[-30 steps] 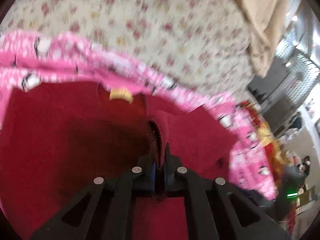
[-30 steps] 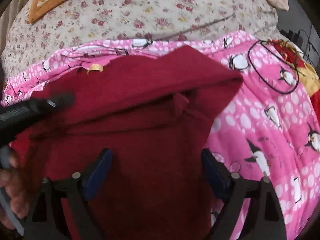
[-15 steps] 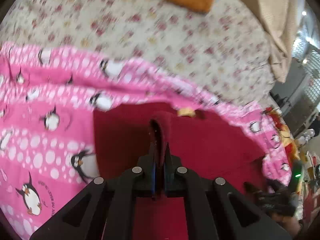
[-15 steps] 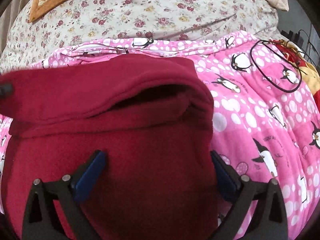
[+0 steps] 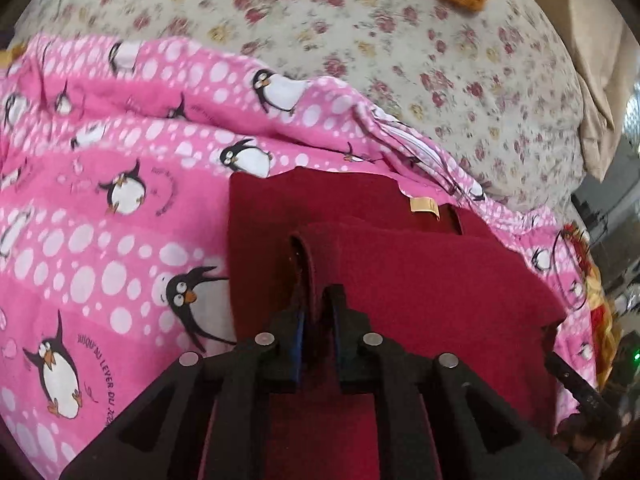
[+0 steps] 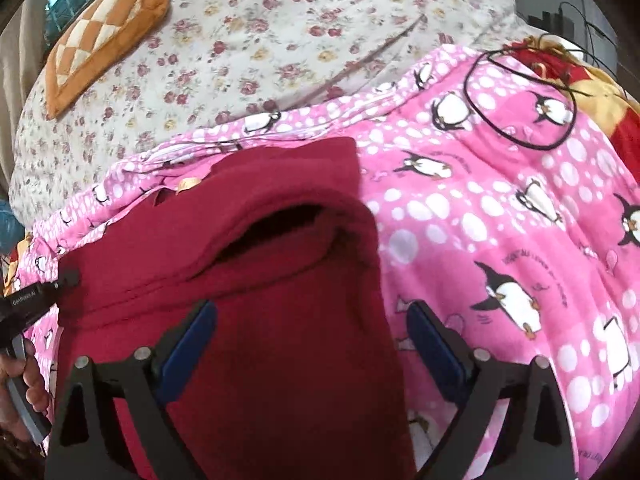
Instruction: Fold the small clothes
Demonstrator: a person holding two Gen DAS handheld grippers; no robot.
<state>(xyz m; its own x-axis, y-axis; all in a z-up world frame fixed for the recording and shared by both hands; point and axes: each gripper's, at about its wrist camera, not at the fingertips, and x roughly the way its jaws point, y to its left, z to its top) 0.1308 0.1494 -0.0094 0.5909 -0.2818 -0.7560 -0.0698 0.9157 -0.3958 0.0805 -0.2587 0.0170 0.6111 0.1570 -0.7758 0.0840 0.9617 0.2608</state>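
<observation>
A dark red fleece garment [image 5: 420, 280] lies on a pink penguin blanket [image 5: 100, 208], with a tan neck label [image 5: 425, 205] near its far edge. My left gripper [image 5: 318, 304] is shut on a folded edge of the red garment and holds it over the layer below. In the right wrist view the garment [image 6: 280, 360] is doubled over, with an open fold gap at its middle. My right gripper [image 6: 312, 320] is open, its blue-padded fingers [image 6: 188, 340] spread over the garment without gripping it. The left gripper's tip [image 6: 36, 296] shows at the left edge.
A floral bedsheet [image 6: 280, 40] lies beyond the blanket. An orange checkered cushion [image 6: 104, 32] sits at the far left. A black cord loop [image 6: 520, 96] lies on the blanket at the right, next to a red and yellow cloth [image 6: 600, 92].
My left gripper has carried the red garment's edge to the left across the garment, folding it over. The right gripper has stayed open and nearly still.
</observation>
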